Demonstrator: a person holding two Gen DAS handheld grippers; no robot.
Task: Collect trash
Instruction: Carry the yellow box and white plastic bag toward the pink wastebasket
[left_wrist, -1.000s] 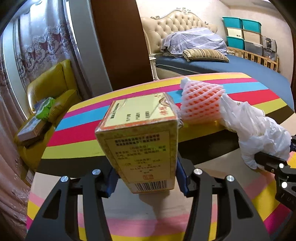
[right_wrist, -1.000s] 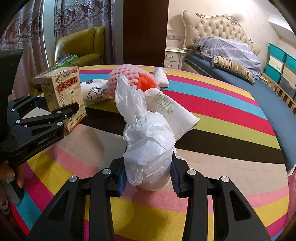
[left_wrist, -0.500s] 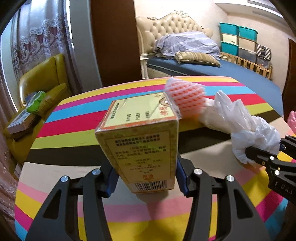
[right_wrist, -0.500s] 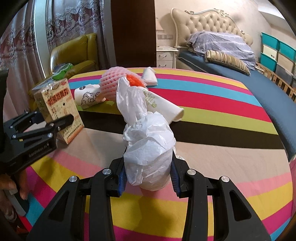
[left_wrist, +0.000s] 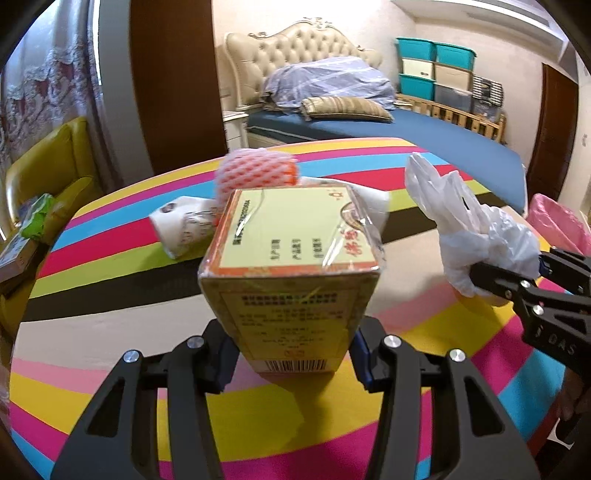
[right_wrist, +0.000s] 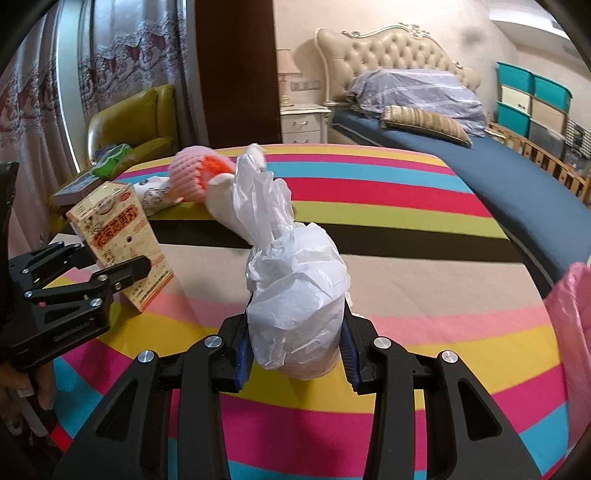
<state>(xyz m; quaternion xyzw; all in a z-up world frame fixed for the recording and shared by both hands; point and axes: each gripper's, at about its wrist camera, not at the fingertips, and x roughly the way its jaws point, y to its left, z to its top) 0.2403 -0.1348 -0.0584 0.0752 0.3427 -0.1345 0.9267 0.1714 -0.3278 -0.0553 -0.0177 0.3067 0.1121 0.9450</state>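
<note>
Box (left_wrist: 291, 273) is pinched in the left claw (left_wrist: 291, 363); the right claw (right_wrist: 295, 360) pinches a white bag (right_wrist: 295, 295), both above the striped bench (right_wrist: 424, 332).

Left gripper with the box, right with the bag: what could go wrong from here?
The yellow box is pinched only near its barcode end by the left gripper, so it may pivot or slip. The white plastic bag in the right gripper is crumpled and loose; its tail could snag the foam fruit net or paper cup.
</note>
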